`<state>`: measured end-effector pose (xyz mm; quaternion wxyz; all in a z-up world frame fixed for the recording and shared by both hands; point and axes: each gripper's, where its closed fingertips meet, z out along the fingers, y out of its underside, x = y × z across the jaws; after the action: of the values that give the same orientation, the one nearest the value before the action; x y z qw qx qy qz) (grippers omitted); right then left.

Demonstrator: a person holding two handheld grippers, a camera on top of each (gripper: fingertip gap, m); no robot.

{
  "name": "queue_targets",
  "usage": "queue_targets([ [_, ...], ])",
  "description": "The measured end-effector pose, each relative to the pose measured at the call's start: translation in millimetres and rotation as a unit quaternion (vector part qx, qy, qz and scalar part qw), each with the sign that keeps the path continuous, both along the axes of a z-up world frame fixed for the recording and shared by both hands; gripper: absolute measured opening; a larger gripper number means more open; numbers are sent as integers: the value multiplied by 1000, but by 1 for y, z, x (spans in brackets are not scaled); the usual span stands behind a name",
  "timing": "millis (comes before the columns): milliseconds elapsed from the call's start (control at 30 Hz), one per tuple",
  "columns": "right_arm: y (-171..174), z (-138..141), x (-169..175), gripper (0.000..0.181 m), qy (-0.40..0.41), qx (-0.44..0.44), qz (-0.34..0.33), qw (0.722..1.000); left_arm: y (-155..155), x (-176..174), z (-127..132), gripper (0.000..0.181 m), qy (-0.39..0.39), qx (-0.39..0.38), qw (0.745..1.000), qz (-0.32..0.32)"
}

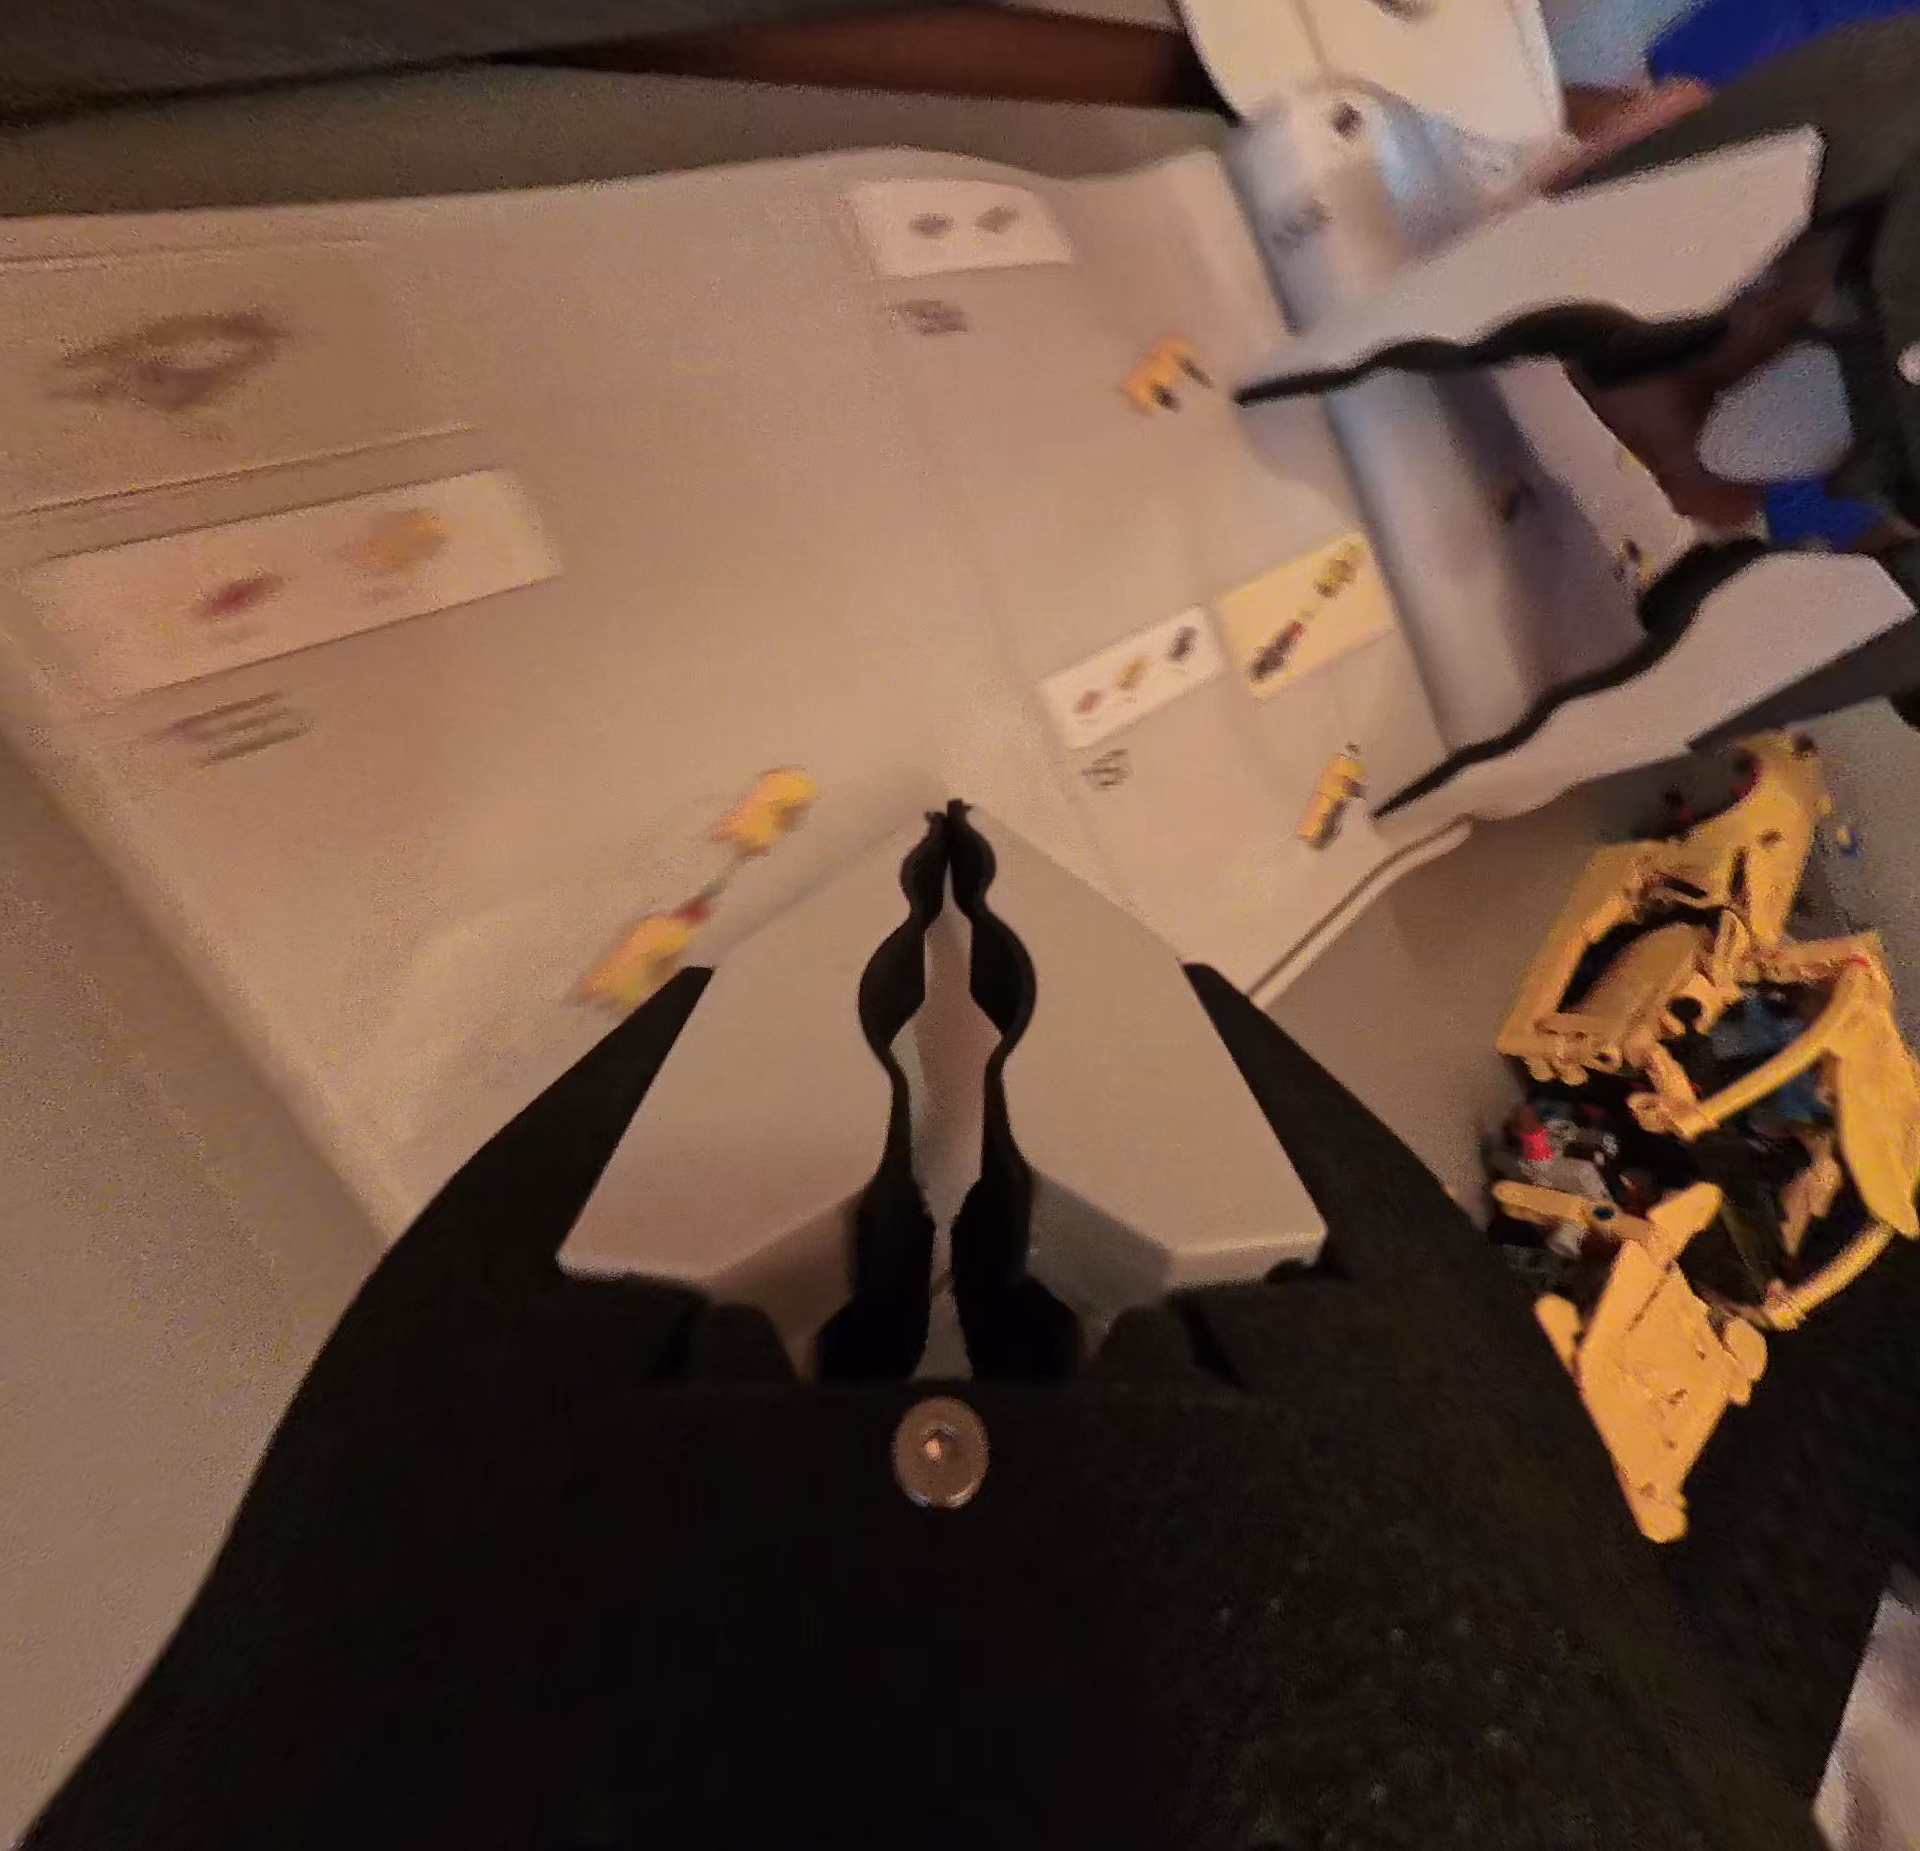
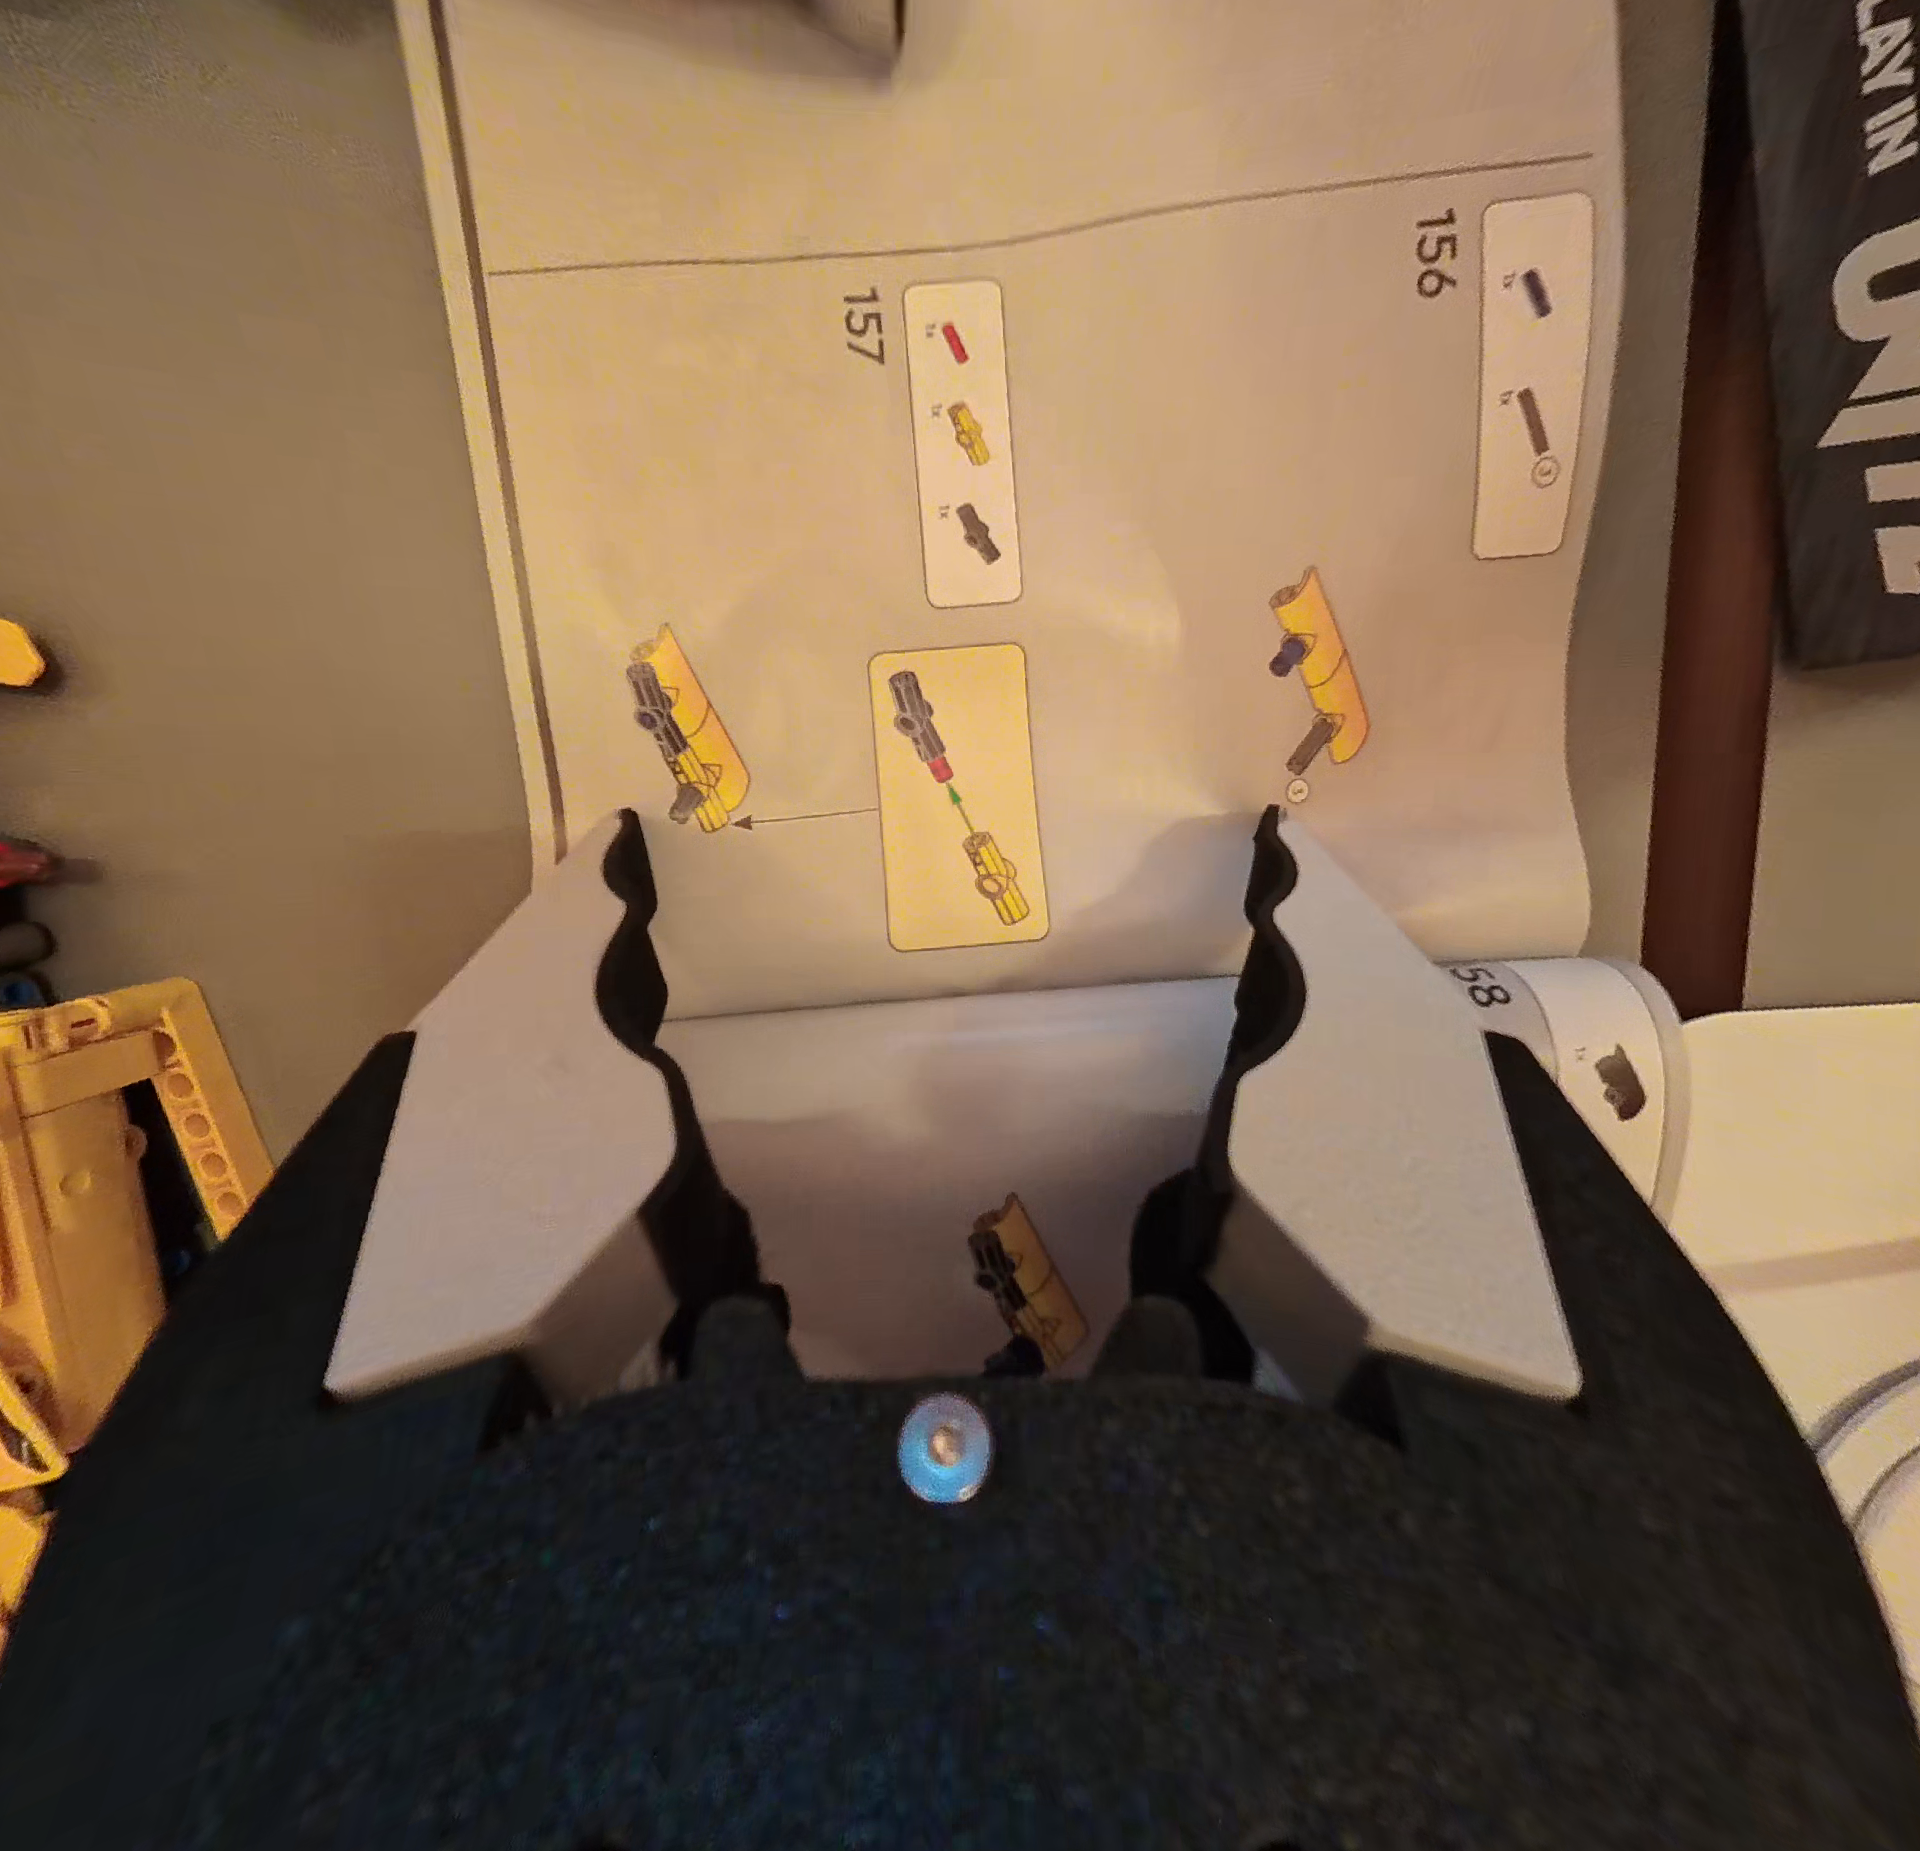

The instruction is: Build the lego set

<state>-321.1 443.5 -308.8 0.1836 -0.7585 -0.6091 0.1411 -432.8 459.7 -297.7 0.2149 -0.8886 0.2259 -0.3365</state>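
An open instruction booklet lies on the table, with printed pictures of yellow parts. My left gripper is shut and empty, its tips over the booklet's near page. A part-built yellow lego vehicle stands to its right. The right gripper shows in the left wrist view, open, over the booklet's right side. In the right wrist view my right gripper is open and empty above the booklet. The yellow lego vehicle is at the left edge.
A dark printed item lies past the booklet at the upper right. A white sheet lies at the right. Small loose pieces sit at the left edge. The brown table edge runs along the far side. Some 12 cm of space lies between my two pairs of fingers.
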Motion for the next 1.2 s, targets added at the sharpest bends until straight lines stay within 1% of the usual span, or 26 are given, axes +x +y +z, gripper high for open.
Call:
queue_targets([
  [100, 0, 0, 0, 114, 2, -1, -1, 1000, 19, -48, -1, 0, 9, 4, 997, 73],
  [200, 0, 0, 0, 113, 0, -1, -1, 1000, 33, -84, -1, 0, 32, 18, 990, 135],
  [267, 0, 0, 0, 113, -2, -1, -1, 1000, 35, -91, -1, 0, 50, 27, 988, 144],
  [400, 1, 4, 0, 111, -4, 8, -4, 1000, 36, -92, 1, 0, 96, 45, 985, 138],
  [433, 3, 11, 0, 108, 10, 10, -17, 1000, 37, -92, 7, 1, 97, 58, 984, 137],
  [467, 5, 24, 1, 112, 33, 11, -34, 999, 37, -88, 19, 7, 86, 75, 984, 135],
  [500, 6, 43, 4, 115, 68, 16, -55, 996, 35, -83, 35, 13, 66, 94, 984, 136],
  [567, -7, 93, 18, 113, 146, 28, -84, 985, 22, -66, 74, 26, 16, 143, 981, 127],
  [600, -18, 113, 31, 112, 168, 40, -99, 980, 7, -54, 92, 29, -6, 171, 979, 109],
  [633, -33, 128, 49, 110, 179, 52, -113, 976, -13, -39, 105, 32, -25, 194, 978, 77],
  [667, -55, 136, 66, 108, 185, 55, -120, 974, -40, -22, 111, 36, -38, 208, 977, 34],
  [700, -80, 135, 84, 105, 188, 46, -132, 972, -71, -4, 109, 40, -45, 212, 976, -15],
  [733, -105, 129, 101, 107, 194, 33, -151, 969, -105, 12, 100, 44, -47, 205, 975, -68],
  [767, -130, 117, 116, 107, 195, 22, -171, 966, -137, 25, 88, 47, -45, 197, 973, -111],
  [800, -152, 104, 131, 106, 192, 20, -194, 962, -165, 36, 75, 53, -44, 193, 969, -147],
  [833, -170, 90, 143, 104, 193, 19, -223, 955, -190, 44, 65, 58, -45, 201, 962, -180],
  [867, -188, 77, 151, 100, 194, 12, -247, 949, -208, 51, 60, 64, -46, 222, 952, -204],
  [900, -205, 67, 154, 99, 200, 2, -265, 943, -221, 57, 57, 67, -48, 254, 940, -223],
  [933, -218, 59, 153, 97, 209, -5, -282, 936, -227, 61, 57, 67, -45, 289, 929, -227],
  [967, -229, 51, 151, 96, 213, -9, -292, 932, -227, 63, 58, 67, -39, 321, 921, -218],
  [1000, -237, 44, 146, 96, 217, -7, -296, 930, -227, 65, 58, 67, -35, 338, 916, -216],
  [1033, -242, 39, 143, 96, 218, 2, -299, 929, -227, 68, 57, 67, -31, 338, 915, -219],
  [1100, -242, 27, 144, 92, 190, 29, -307, 932, -224, 70, 49, 67, -19, 318, 919, -230],
  [1167, -240, 19, 138, 84, 172, 28, -309, 935, -221, 72, 40, 68, -8, 309, 918, -250],
  [1200, -237, 15, 137, 86, 158, 32, -315, 935, -221, 73, 39, 67, -10, 309, 914, -262],
])
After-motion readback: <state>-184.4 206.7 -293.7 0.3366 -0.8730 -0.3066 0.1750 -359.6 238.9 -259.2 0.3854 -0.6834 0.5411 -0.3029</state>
